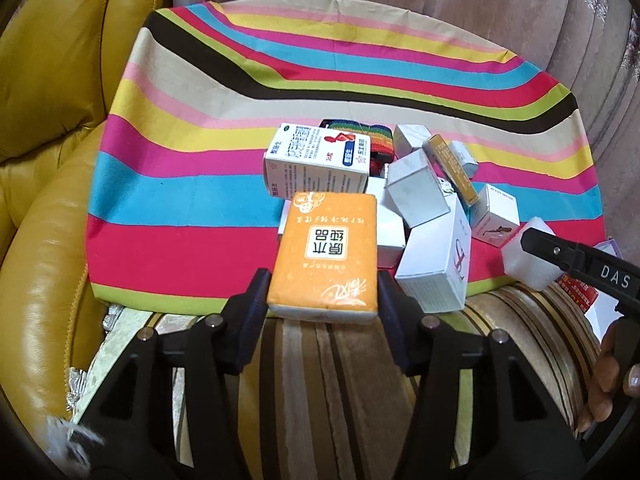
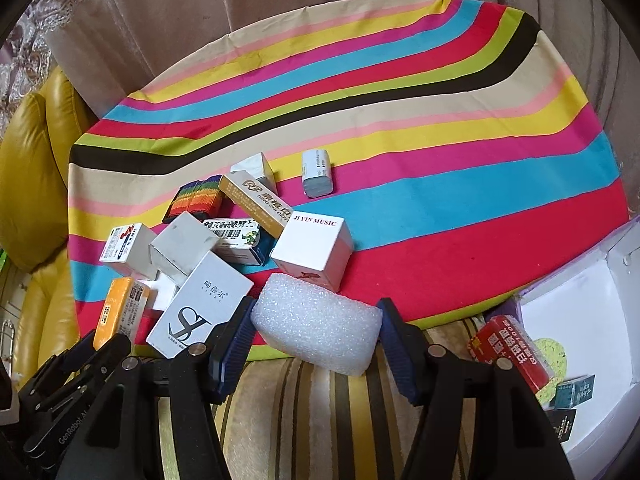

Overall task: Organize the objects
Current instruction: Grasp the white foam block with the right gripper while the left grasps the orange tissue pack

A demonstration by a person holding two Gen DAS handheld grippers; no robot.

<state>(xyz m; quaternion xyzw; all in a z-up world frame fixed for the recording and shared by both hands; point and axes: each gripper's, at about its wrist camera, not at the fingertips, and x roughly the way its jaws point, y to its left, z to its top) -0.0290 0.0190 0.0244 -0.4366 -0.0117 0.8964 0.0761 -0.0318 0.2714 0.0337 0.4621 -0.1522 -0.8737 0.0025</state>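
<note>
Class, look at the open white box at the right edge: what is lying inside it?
Inside the white box lie a red packet, a yellow-green round pad and two small dark boxes. The box's far right side runs out of view, so anything there is unseen.

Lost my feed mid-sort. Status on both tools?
Left tool shut on orange tissue pack. Right tool shut on white foam block. Box pile crowds the striped cloth just ahead.
</note>
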